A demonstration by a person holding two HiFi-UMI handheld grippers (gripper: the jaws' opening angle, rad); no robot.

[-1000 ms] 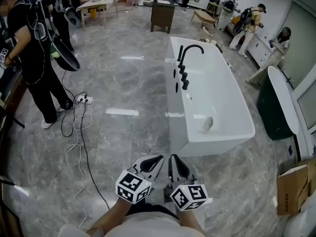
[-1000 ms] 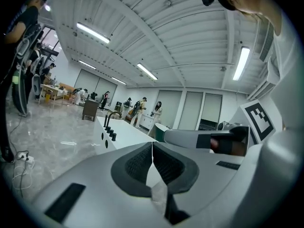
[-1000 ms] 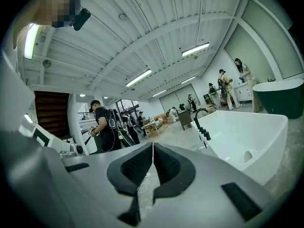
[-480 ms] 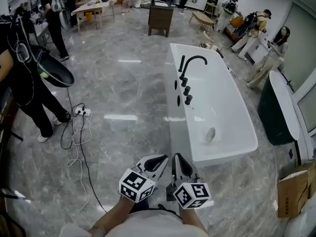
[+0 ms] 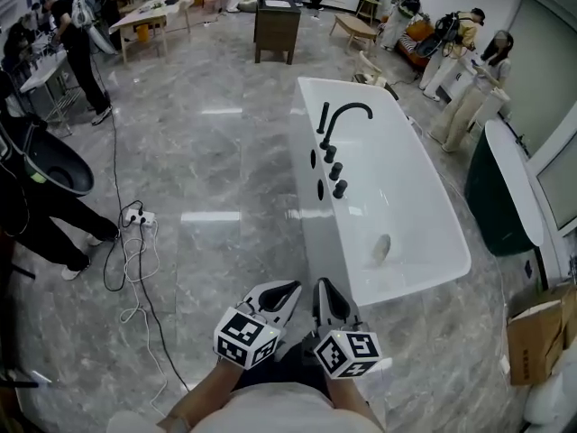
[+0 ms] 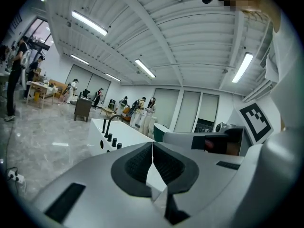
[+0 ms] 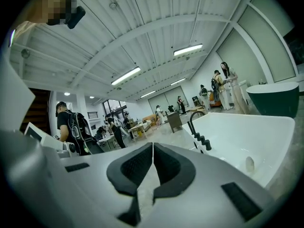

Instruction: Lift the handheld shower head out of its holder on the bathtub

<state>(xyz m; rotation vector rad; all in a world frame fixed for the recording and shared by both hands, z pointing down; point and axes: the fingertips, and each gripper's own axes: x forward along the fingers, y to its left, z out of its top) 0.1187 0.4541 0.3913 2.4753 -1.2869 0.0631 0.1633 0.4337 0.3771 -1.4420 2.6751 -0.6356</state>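
Bathtub (image 5: 424, 197): white, glossy, smooth; light streaks on rim and side wall.
Tap fittings (image 5: 332, 142) on tub rim: black, dull sheen, metal by look.
Floor (image 5: 225, 170): grey marble-pattern, polished, mirrors ceiling lights.
Second tub (image 5: 487, 197): dark green outside, glossy; white rim.
Box (image 5: 534, 341): brown cardboard, matt.
Cabinet (image 5: 276, 25): dark wood, matt.
Cables (image 5: 135, 269): plastic-sheathed, black and white.
Left gripper (image 6: 152, 144), right gripper (image 7: 152, 145): smooth light-grey plastic shells, faint sheen.
Pads (image 6: 137, 165): black, finely ribbed, rubber-like, matt.
Marker cubes (image 5: 243, 339): matt black-and-white print.
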